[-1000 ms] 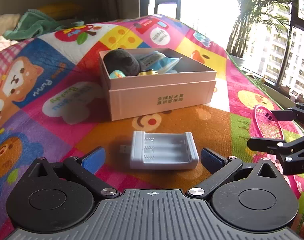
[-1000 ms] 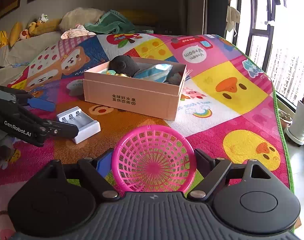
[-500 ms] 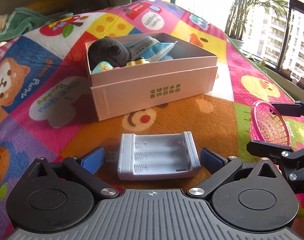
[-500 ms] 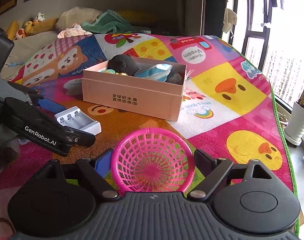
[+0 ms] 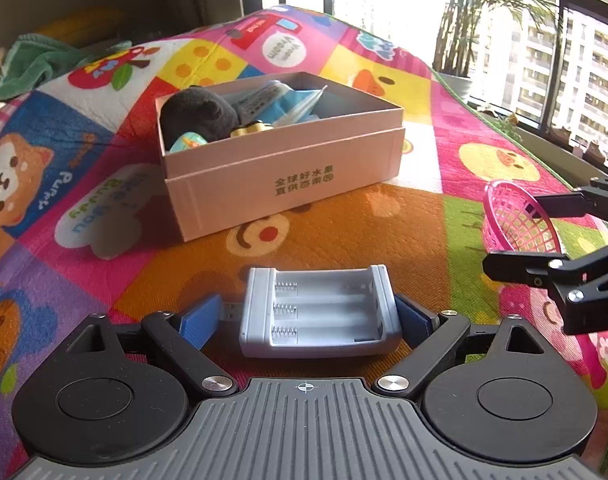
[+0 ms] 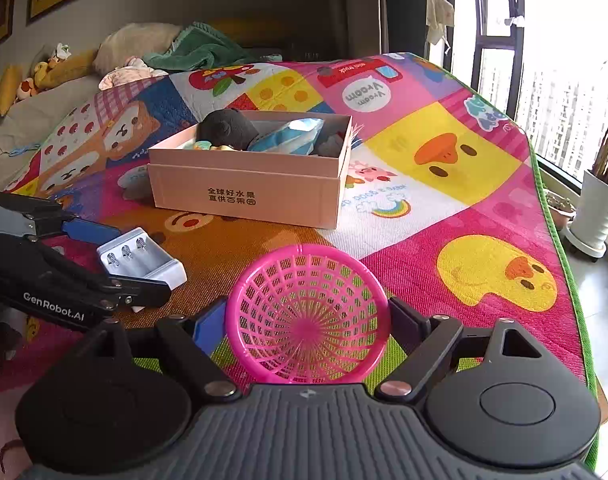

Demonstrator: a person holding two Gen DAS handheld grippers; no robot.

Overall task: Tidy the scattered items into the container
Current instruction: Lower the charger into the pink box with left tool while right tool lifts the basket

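A white battery charger (image 5: 317, 312) lies on the play mat between the blue pads of my left gripper (image 5: 305, 318); the right pad touches its end, the left pad (image 5: 200, 320) stands off by its USB plug. It also shows in the right wrist view (image 6: 142, 258). A pink mesh basket (image 6: 307, 314) sits between the fingers of my right gripper (image 6: 307, 322), whose jaws are open around it; it also shows in the left wrist view (image 5: 515, 220). The pink cardboard box (image 5: 288, 168) holds a black plush (image 5: 198, 114), a blue packet and small toys.
The colourful play mat (image 6: 443, 152) covers the surface. Its green edge (image 6: 563, 248) drops off at the right beside a window and a potted plant (image 6: 599, 208). Pillows, a green towel and soft toys lie at the far left (image 6: 144, 52).
My left gripper has moved forward around the charger and narrowed, its right pad now against the charger's end. My right gripper has edged closer around the pink basket.
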